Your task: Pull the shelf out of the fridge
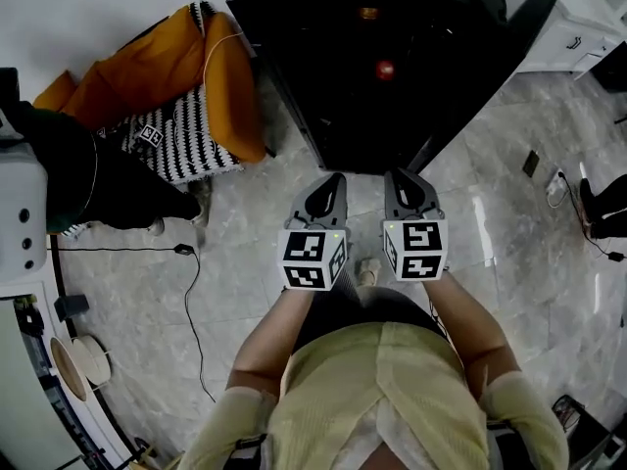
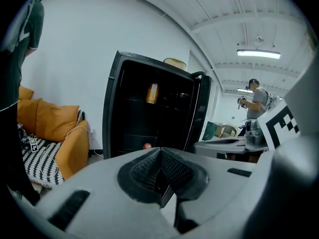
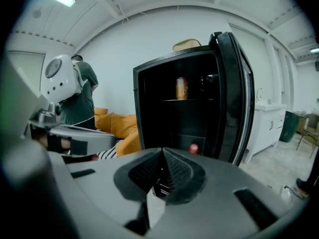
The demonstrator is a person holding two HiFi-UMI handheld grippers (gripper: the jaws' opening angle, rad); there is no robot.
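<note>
A black fridge [image 1: 372, 67] stands open ahead of me, its door [image 3: 234, 98] swung to the right. Inside, a thin shelf [image 3: 185, 100] carries an orange can [image 3: 181, 88], and a red round thing [image 3: 193, 148] lies lower down. The same can [image 2: 152, 92] and red thing [image 2: 147, 146] show in the left gripper view. My left gripper [image 1: 328, 192] and right gripper [image 1: 406, 188] hang side by side over the floor just in front of the fridge, apart from it. Both are shut, pads together, with nothing between them [image 2: 159, 156] [image 3: 162, 158].
An orange sofa [image 1: 186, 76] with a black-and-white striped blanket [image 1: 181, 145] stands left of the fridge. A person in dark green [image 3: 79, 96] is at the left. A black cable [image 1: 191, 292] runs across the marble floor. White cabinets [image 1: 578, 23] stand at the right.
</note>
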